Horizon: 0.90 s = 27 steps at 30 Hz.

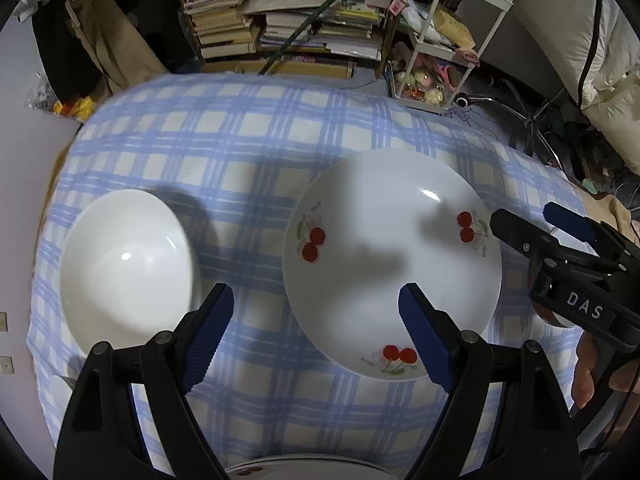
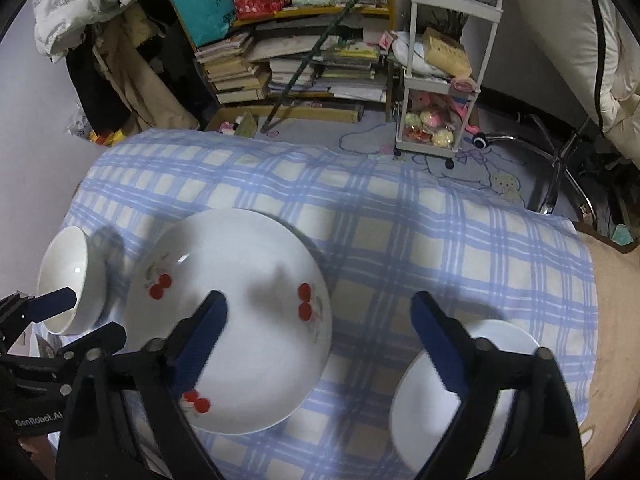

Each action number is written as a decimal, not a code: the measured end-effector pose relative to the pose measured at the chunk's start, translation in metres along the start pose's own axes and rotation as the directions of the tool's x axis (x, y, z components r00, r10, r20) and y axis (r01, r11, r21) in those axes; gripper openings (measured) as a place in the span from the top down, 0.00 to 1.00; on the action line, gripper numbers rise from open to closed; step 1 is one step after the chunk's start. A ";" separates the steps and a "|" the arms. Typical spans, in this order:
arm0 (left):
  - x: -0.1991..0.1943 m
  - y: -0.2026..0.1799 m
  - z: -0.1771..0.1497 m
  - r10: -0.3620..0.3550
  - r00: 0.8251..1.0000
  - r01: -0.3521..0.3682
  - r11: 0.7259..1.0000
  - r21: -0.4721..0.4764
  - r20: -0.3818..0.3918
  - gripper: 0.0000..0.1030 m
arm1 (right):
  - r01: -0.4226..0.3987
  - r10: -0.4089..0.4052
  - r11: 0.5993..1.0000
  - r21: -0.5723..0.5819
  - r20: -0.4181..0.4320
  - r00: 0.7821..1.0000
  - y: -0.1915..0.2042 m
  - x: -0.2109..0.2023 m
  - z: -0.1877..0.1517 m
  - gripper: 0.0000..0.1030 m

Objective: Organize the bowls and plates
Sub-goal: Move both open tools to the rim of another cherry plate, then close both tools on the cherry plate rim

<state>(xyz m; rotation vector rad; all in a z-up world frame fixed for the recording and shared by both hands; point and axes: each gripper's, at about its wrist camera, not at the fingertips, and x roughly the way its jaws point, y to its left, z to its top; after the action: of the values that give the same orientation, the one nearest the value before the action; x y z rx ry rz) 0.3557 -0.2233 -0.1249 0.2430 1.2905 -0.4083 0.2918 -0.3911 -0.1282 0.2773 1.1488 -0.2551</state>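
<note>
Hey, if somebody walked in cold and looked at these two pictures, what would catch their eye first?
Probably the cherry-patterned plate, lying in the middle of the blue checked tablecloth. Next, the black and blue left tool and right tool, both open and empty above the table. A plain white bowl sits left of the plate, and another white dish lies to its right.

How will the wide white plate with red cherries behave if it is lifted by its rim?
The wide white plate with red cherries looks glazed, so probably slippery and breakable. It seems rigid. Its shallow form on the blue checked cloth should not roll.
</note>
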 end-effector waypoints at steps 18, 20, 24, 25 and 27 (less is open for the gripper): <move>0.032 -0.002 0.003 0.015 0.999 -0.015 1.000 -0.003 -0.052 0.35 | 0.022 -0.029 0.998 -0.067 -0.105 0.994 0.004 0.041 -0.002 0.47; 0.036 -0.001 0.004 0.019 0.998 -0.019 1.000 0.001 -0.053 0.39 | 0.020 -0.028 0.997 -0.073 -0.112 0.993 0.005 0.043 -0.002 0.50; 0.045 0.000 0.007 0.033 0.997 -0.033 0.999 0.010 -0.072 0.62 | 0.037 -0.045 0.997 -0.073 -0.112 0.993 0.003 0.047 -0.001 0.58; 0.047 0.001 0.008 0.030 0.997 -0.030 1.000 0.008 -0.076 0.63 | 0.030 -0.038 0.997 -0.071 -0.117 0.992 0.002 0.049 -0.001 0.62; 0.048 0.003 0.010 0.038 0.997 -0.038 0.999 0.003 -0.071 0.70 | 0.002 -0.010 0.998 -0.061 -0.129 0.992 0.001 0.051 -0.001 0.72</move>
<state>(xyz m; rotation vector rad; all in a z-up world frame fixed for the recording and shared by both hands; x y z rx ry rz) 0.3763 -0.2324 -0.1687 0.2852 1.3534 -0.3713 0.3113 -0.3930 -0.1754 0.2397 1.2837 -0.2093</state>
